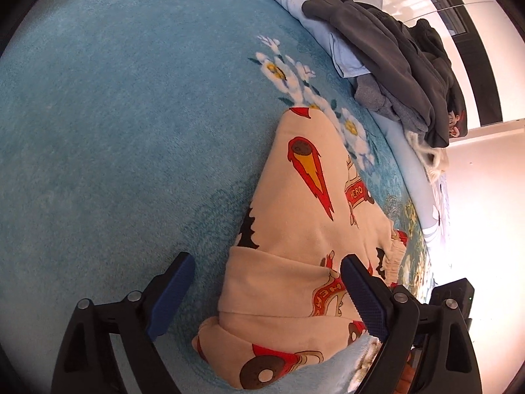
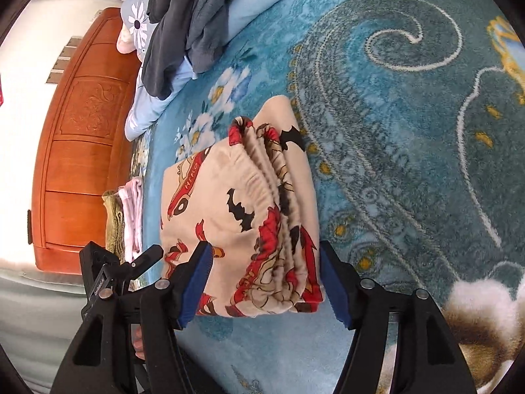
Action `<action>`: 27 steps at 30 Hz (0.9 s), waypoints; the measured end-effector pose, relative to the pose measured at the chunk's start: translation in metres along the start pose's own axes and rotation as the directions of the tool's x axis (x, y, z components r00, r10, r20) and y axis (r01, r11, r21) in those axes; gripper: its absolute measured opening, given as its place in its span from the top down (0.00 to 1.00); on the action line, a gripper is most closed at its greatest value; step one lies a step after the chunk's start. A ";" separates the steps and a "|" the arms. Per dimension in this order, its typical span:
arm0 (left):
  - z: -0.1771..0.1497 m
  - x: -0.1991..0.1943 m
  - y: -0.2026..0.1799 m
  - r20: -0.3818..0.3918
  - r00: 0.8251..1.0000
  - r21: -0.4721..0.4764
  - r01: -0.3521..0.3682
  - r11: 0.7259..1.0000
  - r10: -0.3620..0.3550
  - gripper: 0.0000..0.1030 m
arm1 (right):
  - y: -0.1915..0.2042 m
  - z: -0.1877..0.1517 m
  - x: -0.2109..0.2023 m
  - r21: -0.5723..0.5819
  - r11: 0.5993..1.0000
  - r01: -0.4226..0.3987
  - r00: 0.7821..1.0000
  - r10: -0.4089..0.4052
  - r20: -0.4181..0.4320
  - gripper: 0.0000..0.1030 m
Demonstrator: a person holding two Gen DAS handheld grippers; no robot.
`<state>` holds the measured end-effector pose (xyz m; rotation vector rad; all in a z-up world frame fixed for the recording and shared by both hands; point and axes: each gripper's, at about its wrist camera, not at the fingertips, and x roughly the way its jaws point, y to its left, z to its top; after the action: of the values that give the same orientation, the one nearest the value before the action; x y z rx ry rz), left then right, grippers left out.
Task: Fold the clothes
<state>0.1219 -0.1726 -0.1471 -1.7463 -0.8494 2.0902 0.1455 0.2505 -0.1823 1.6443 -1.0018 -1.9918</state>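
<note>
Bright daylight overexposes the white surroundings at the edges, fisheye bending is strong, and focus stays sharp.

The folded pyjama trousers (image 2: pixel 229 216) are soft matt fleece, beige with printed cars and bats, with a gathered elastic waistband; they lie on a plush, fuzzy teal blanket (image 1: pixel 115 115) whose pile looks short and velvety. Each gripper's fingers (image 1: pixel 172 295) carry dark blue pads with a fine knurled, rubbery texture on smooth matt black plastic arms with dull metal rivets. At the far left, the wooden cabinet (image 2: pixel 82 151) has a glossy orange-brown varnish with carved panels, and the dark grey garments (image 1: pixel 393 65) look like thick matt knit cloth.
</note>
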 end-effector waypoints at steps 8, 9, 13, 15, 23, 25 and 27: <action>0.000 -0.002 0.000 0.003 1.000 -0.001 0.004 1.000 -0.004 0.36 | -0.001 0.004 0.006 0.048 0.999 -0.001 0.999 -0.001 0.042 0.45; -0.001 -0.001 0.001 -0.002 1.000 -0.003 0.005 1.000 -0.005 0.40 | 0.001 0.004 0.008 0.047 0.999 0.009 0.999 -0.011 0.047 0.53; -0.003 0.000 -0.002 -0.004 1.000 0.013 -0.011 1.000 0.011 0.49 | -0.001 0.005 0.006 0.066 0.997 0.034 0.998 -0.037 0.045 0.68; -0.004 -0.001 -0.004 0.000 1.000 0.028 -0.025 0.999 0.025 0.55 | 0.004 0.006 0.003 0.068 0.997 0.045 0.998 -0.048 0.048 0.72; -0.005 -0.029 -0.012 0.102 0.995 0.066 -0.006 0.998 -0.001 0.66 | 0.045 0.013 -0.011 -0.015 0.999 0.051 0.996 -0.049 0.076 0.75; -0.003 -0.043 -0.010 0.148 0.989 0.053 0.019 0.998 -0.027 0.67 | 0.060 0.017 -0.015 -0.050 0.998 0.031 0.997 -0.027 0.079 0.75; -0.001 -0.059 -0.005 0.197 0.979 0.029 0.042 0.999 -0.047 0.67 | 0.076 0.023 -0.015 -0.085 0.996 0.019 0.997 -0.013 0.076 0.75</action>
<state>0.1356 -0.2015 -0.0969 -1.5108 -0.9025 2.2613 0.1153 0.2150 -0.1158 1.5475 -0.9186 -2.0909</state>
